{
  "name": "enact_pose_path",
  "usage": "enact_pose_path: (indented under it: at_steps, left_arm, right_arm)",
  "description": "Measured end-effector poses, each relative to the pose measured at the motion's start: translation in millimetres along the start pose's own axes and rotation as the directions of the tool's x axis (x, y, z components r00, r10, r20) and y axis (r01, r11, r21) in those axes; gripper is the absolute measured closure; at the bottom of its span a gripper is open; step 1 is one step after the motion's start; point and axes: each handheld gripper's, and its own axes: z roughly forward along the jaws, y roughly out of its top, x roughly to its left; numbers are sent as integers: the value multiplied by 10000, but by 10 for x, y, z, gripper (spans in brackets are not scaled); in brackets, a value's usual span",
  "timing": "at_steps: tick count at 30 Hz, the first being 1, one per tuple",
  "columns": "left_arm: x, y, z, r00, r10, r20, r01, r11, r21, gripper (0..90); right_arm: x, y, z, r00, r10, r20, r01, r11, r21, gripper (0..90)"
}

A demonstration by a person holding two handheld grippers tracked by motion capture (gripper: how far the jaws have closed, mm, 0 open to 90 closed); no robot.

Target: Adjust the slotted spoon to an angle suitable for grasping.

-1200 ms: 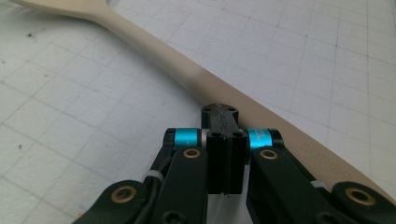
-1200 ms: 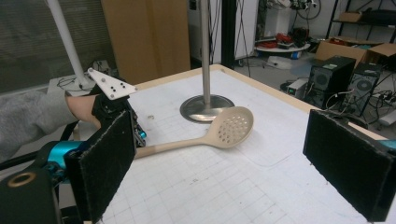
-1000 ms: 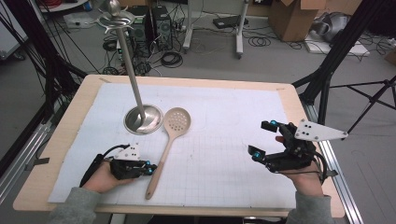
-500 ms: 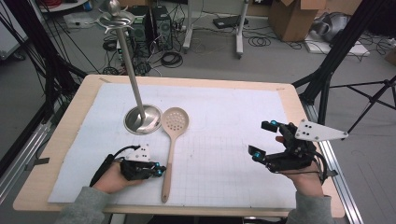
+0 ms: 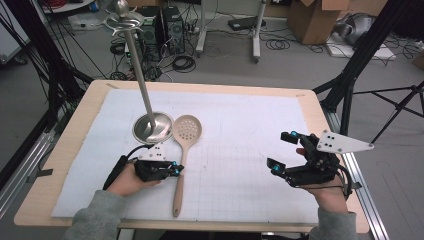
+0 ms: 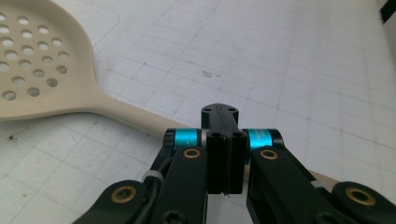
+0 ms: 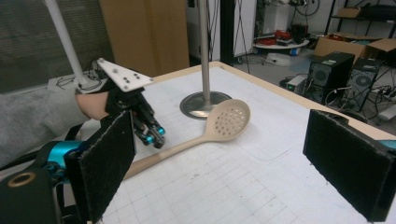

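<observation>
Since a moment ago, the beige plastic slotted spoon (image 5: 183, 150) has swung upright at lower centre, my left gripper (image 5: 176, 170) sliding right against its handle, jaws pressed together. At lower right, my right gripper (image 5: 282, 151) stands wide apart.

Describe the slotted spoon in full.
The slotted spoon is one beige piece, plastic by the look, with a round shallow bowl full of small holes and a long plain handle. It lies flat on the white grid mat, bowl toward the far side next to the stand's metal base, handle running toward the near edge. The left gripper, jaws shut, sits at the handle's middle; contact cannot be told.
</observation>
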Motion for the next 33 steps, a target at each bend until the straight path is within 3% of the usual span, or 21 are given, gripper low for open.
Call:
enact_pose_path:
  at_steps: [3, 7, 9, 10, 15, 16, 20, 27, 33]
  left_arm:
    - [39, 35, 56, 10000, 49, -55, -49, 9999, 115, 897]
    - [127, 109, 167, 9997, -150, -196, 149, 9999, -75, 897]
    - [150, 108, 188, 9997, -41, -223, 39, 9999, -119, 897]
    - [202, 118, 221, 9985, -96, -542, 94, 9999, -39, 897]
    - [266, 168, 250, 9977, -53, -682, 37, 9997, -242, 899]
    - [280, 209, 278, 9974, 96, -711, -104, 9999, -117, 899]
    - [325, 207, 373, 9965, 83, -826, -55, 9994, 351, 899]
    - [353, 179, 477, 9953, 165, -952, -117, 9986, 512, 899]
    - [265, 174, 470, 9875, 770, -1377, -657, 9942, 852, 899]
  right_arm:
    - [1, 1, 9, 10000, -51, -39, 51, 10000, 8, 82]
    - [-8, -9, 19, 9999, -11, -117, 11, 10000, -28, 82]
    - [-4, -12, 17, 9999, 50, -112, -50, 10000, -19, 82]
    - [2, -21, 12, 9998, 91, -158, -92, 10000, -21, 82]
    - [7, -36, 5, 9998, 124, -167, -125, 9999, -53, 82]
    - [5, -36, 2, 9998, 131, -148, -132, 9999, -78, 82]
    - [9, -32, -3, 9997, 158, -206, -160, 9998, -109, 82]
    - [-3, -42, 10, 9996, 131, -236, -134, 9998, -124, 82]
    - [7, -48, 36, 9994, 141, -310, -141, 9999, -10, 82]
